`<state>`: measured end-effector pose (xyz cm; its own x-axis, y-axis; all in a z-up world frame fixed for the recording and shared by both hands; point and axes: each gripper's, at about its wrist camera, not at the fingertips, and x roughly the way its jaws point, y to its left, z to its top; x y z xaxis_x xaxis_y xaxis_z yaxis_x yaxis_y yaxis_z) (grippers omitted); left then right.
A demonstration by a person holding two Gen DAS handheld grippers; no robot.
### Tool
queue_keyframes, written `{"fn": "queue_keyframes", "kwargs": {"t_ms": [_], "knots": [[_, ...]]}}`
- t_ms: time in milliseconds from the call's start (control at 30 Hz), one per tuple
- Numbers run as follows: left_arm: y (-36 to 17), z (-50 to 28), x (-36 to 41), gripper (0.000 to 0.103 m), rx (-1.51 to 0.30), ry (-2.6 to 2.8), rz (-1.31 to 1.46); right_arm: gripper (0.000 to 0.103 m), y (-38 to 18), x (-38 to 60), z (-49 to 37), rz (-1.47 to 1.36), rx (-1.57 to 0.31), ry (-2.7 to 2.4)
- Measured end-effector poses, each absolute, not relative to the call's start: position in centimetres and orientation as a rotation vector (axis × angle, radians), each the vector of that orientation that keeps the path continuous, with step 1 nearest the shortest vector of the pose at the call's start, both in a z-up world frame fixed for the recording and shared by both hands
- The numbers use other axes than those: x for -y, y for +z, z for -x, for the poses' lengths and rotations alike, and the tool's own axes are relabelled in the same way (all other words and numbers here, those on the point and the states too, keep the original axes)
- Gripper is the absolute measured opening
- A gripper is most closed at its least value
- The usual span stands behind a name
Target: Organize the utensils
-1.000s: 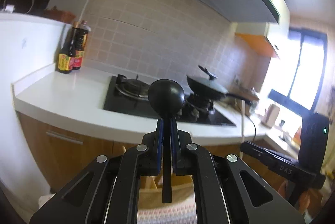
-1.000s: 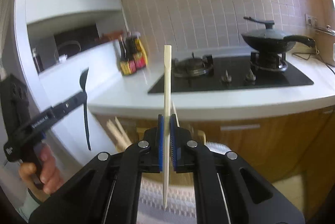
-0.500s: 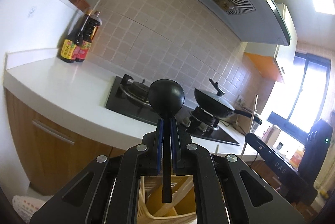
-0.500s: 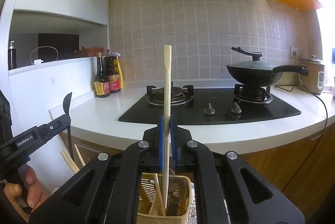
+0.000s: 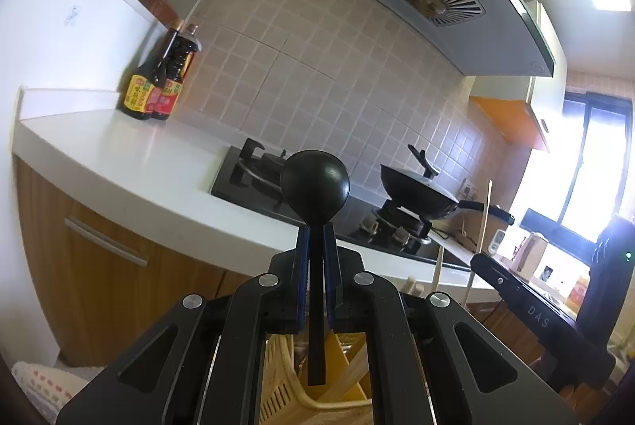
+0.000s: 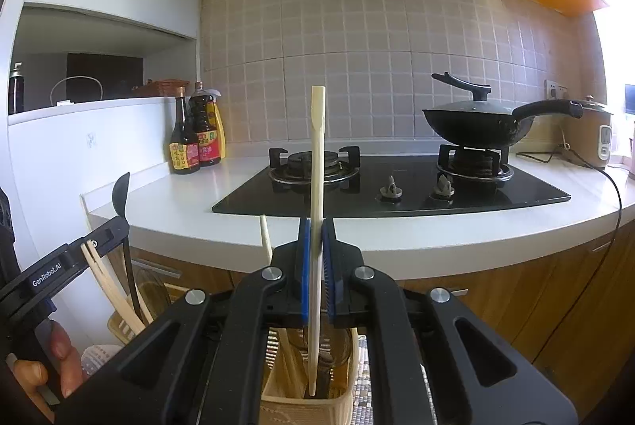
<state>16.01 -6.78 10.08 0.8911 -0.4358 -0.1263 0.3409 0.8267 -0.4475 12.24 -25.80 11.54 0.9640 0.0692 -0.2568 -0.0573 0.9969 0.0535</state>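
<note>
Chopstick (image 6: 317, 163) stands upright, clamped in right hand-held gripper (image 6: 316, 246).

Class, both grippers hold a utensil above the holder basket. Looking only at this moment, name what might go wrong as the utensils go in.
1. The black spoon and the wooden chopstick hang over the same basket, so they might clash.
2. The basket already holds utensils; the chopstick's tip may catch on them.
3. The right gripper pinches the thin chopstick mid-length, so a knock could swivel it.
</note>
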Motion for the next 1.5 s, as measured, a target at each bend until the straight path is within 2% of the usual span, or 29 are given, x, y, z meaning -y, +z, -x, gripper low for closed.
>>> {"fn": "queue_keyframes", "kwargs": {"t_ms": [133, 200, 233, 267, 400, 433, 467, 500, 533, 667, 733, 833, 933, 1033, 1267, 1500], "knots": [[9.8, -14.9, 6.5, 0.007, -0.201, -0.416, 0.425, 0.005, 11.2, 26.2, -11.5, -0.070, -0.256, 0.069], [9.8, -14.2, 6.5, 0.021, -0.206, -0.422, 0.402, 0.006, 11.1, 26.3, -11.0, -0.075, -0.277, 0.085], [9.9, -13.9, 6.5, 0.033, -0.211, -0.422, 0.396, 0.007, 11.1, 26.4, -10.8, -0.078, -0.285, 0.093], [10.0, -13.6, 6.3, 0.039, -0.214, -0.425, 0.395, 0.011, 11.1, 26.5, -10.4, -0.080, -0.298, 0.105], [10.4, -12.2, 5.6, 0.041, -0.239, -0.452, 0.399, 0.034, 11.0, 26.6, -8.1, -0.070, -0.325, 0.130], [10.6, -11.5, 5.2, 0.048, -0.241, -0.456, 0.407, 0.038, 11.1, 26.7, -7.6, -0.068, -0.325, 0.131], [10.7, -10.9, 4.8, 0.056, -0.241, -0.455, 0.410, 0.051, 11.1, 26.9, -6.4, -0.068, -0.321, 0.131], [10.8, -10.4, 4.7, 0.059, -0.241, -0.453, 0.410, 0.062, 11.1, 27.0, -5.6, -0.070, -0.317, 0.129], [10.9, -9.5, 4.4, 0.063, -0.245, -0.457, 0.404, 0.063, 11.1, 27.1, -4.6, -0.069, -0.315, 0.126], [10.8, -7.0, 4.6, 0.063, -0.276, -0.463, 0.363, 0.063, 10.6, 26.8, -1.8, -0.052, -0.342, 0.128], [10.5, -5.8, 4.8, 0.067, -0.288, -0.464, 0.345, 0.063, 10.2, 26.5, -0.3, -0.039, -0.353, 0.123], [9.9, -3.8, 5.4, 0.069, -0.301, -0.451, 0.305, 0.071, 9.4, 25.9, 1.4, -0.027, -0.362, 0.118], [9.1, -2.3, 5.8, 0.074, -0.325, -0.440, 0.285, 0.072, 8.4, 25.3, 2.7, -0.022, -0.394, 0.119], [8.4, -0.9, 6.1, 0.075, -0.336, -0.410, 0.260, 0.072, 7.6, 24.9, 3.8, -0.019, -0.408, 0.117], [7.9, 1.3, 6.4, 0.083, -0.318, -0.326, 0.229, 0.083, 7.0, 24.6, 5.3, -0.040, -0.410, 0.086], [6.4, 2.5, 7.1, 0.087, -0.271, -0.152, 0.133, 0.087, 6.4, 24.3, 5.6, -0.080, -0.355, 0.002]]}}
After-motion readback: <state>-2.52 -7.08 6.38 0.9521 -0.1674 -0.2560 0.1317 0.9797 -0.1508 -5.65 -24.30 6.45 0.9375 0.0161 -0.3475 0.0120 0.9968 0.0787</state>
